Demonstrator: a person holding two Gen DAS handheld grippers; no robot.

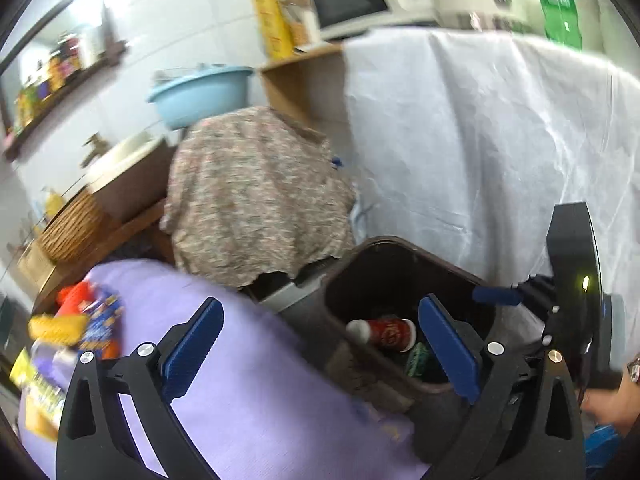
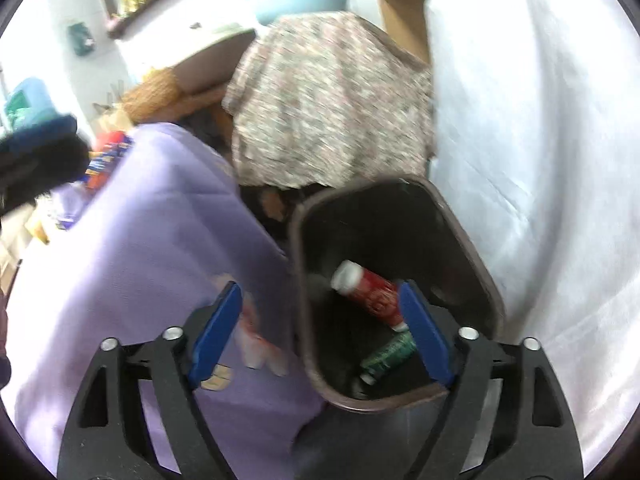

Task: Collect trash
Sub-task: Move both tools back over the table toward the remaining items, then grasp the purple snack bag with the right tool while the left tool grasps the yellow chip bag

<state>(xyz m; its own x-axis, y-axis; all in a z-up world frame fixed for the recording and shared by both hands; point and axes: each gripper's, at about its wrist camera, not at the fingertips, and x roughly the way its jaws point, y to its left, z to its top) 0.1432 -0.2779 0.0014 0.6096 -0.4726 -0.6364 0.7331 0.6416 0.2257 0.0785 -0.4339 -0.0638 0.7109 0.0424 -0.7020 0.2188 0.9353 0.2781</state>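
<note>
A: Entry: what are both tools doing at this moment?

B: I am holding my left hand-held gripper [image 1: 320, 348] released, jaws spread wide with nothing between them, above the near rim of the brown bin [image 1: 460, 276]. My right hand-held gripper [image 2: 320, 336] is likewise released and empty, hanging over the same bin [image 2: 298, 280].

A: Where is the trash sitting?

B: A red bottle with a white cap [image 2: 370, 292] and a green packet [image 2: 386, 354] are lying at the bottom of the bin. More bright wrappers [image 1: 76, 324] are lying near the far left edge of the desk, on its purple cloth [image 1: 260, 380].

A: Step in hand?

B: I am judging this as the gap between a drop and the next pickup. The next move is probably calling for swinging one tool left to the wrappers and closing on one. The pictures are blurred, so the wrappers' exact shapes are unclear.
</note>
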